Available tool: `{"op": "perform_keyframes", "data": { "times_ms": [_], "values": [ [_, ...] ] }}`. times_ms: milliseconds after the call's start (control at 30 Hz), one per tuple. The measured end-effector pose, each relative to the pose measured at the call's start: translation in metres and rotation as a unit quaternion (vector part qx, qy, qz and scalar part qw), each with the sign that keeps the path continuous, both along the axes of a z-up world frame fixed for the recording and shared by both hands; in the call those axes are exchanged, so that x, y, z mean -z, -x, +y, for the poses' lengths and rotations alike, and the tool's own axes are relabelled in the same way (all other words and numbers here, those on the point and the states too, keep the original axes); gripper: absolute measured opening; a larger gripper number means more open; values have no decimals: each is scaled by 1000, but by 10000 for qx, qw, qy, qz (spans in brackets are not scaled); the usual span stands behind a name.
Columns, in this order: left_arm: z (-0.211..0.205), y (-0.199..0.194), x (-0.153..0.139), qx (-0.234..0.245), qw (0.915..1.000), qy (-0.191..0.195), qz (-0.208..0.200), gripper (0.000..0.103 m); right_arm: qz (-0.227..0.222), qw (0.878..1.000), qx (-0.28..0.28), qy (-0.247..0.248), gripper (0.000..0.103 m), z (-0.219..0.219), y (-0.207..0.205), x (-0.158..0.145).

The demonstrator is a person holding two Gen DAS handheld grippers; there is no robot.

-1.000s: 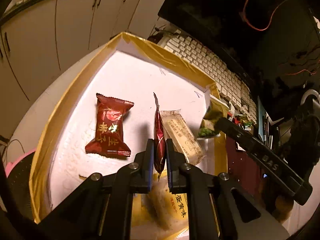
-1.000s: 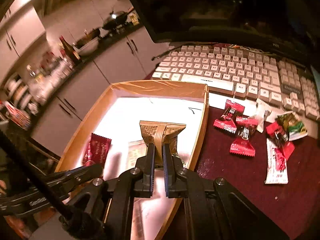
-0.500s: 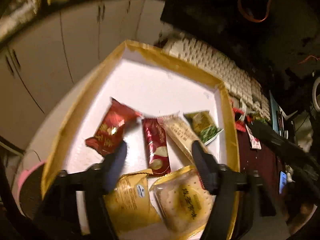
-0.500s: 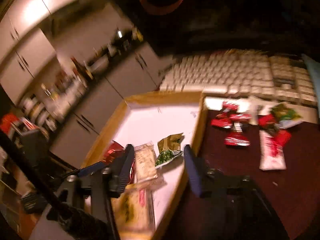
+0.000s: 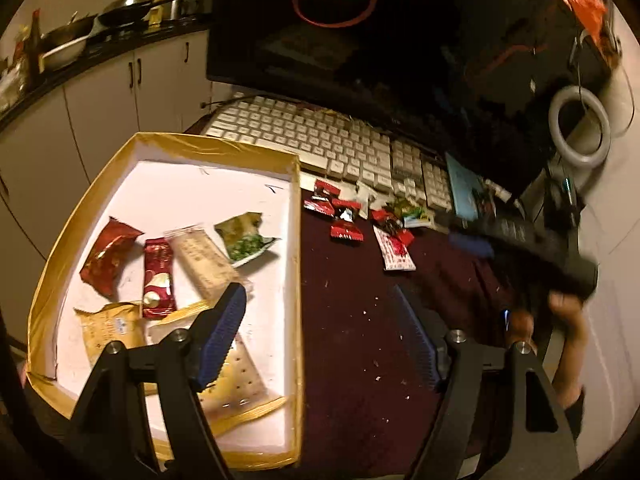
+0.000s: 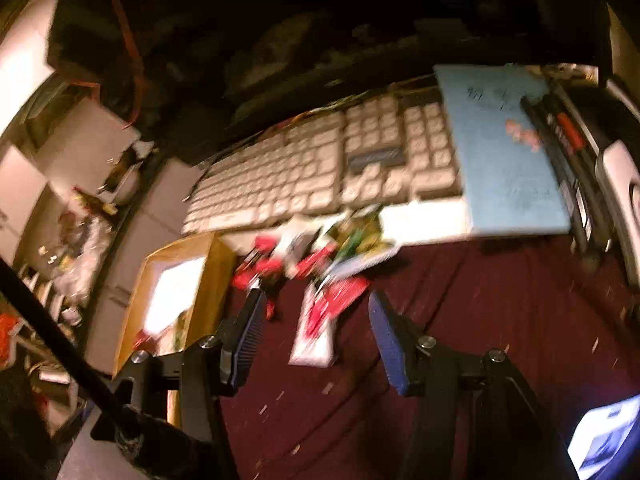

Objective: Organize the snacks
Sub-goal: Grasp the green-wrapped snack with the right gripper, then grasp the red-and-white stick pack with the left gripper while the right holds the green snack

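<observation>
A gold-rimmed white tray (image 5: 298, 264) holds several snack packets: a red packet (image 5: 107, 258), a slim red packet (image 5: 159, 278), a beige bar (image 5: 204, 258), a green packet (image 5: 245, 240) and yellow cracker packs (image 5: 110, 330). A pile of loose red, white and green snacks (image 5: 360, 222) lies on the maroon cloth by the keyboard. My left gripper (image 5: 320, 320) is open and empty over the tray's right rim. My right gripper (image 6: 316, 324) is open and empty, just in front of the blurred snack pile (image 6: 320, 264).
A white keyboard (image 5: 320, 136) and a dark monitor (image 5: 380, 40) stand behind the snacks. A blue notebook (image 6: 500, 152) lies at the keyboard's right end. The other gripper's arm (image 5: 532, 240) crosses the right side. Cabinets (image 5: 100, 80) stand at left.
Both grippers opened and dropped their packets into the tray: left the slim red one, right the green one. Both then swung right toward the loose snacks by the keyboard.
</observation>
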State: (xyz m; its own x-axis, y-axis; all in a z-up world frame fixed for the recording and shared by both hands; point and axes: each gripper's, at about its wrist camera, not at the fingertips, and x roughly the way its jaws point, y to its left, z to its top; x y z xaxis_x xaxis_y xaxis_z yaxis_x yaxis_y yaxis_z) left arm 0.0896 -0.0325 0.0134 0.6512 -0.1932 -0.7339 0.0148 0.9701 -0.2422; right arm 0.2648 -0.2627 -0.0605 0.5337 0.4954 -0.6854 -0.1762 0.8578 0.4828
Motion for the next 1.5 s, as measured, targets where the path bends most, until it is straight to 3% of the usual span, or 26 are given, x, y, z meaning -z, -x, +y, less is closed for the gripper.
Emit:
{"op": "perform_keyframes", "data": {
  "times_ms": [67,200,267,367,500,700,833,933,1200,1333,1500],
  "values": [
    [-5,0,4,67,9999,-59,74,75,49,9997,58,215,55,4,-17,0],
    [-5,4,10,22,9998,-34,181,75,-24,9930,-83,1181,50,25,-39,2],
    [-6,6,12,4,9998,-47,211,75,244,9917,-217,1242,22,33,-48,14],
    [-5,9,12,-11,9998,-56,216,75,203,9865,-133,1619,17,43,-48,21],
    [-7,8,11,26,9997,-78,213,75,122,9882,71,1526,7,41,-33,15],
    [-15,3,11,49,9997,-27,233,75,-416,9968,510,452,6,23,30,-9],
    [-29,-7,12,139,9993,-153,303,75,-672,9953,681,-156,6,-8,70,6],
    [-44,-16,14,255,9989,-205,335,75,-601,9932,864,-491,6,-24,74,19],
    [-94,-73,36,502,9957,-190,751,73,-822,9854,1229,-849,6,-41,72,29],
    [-115,-110,53,455,9931,-401,1003,69,-709,9854,1281,-874,6,-45,72,35],
    [-124,-140,77,346,9881,-459,1429,51,-704,9863,1262,-793,6,-41,71,38]
  ]
}}
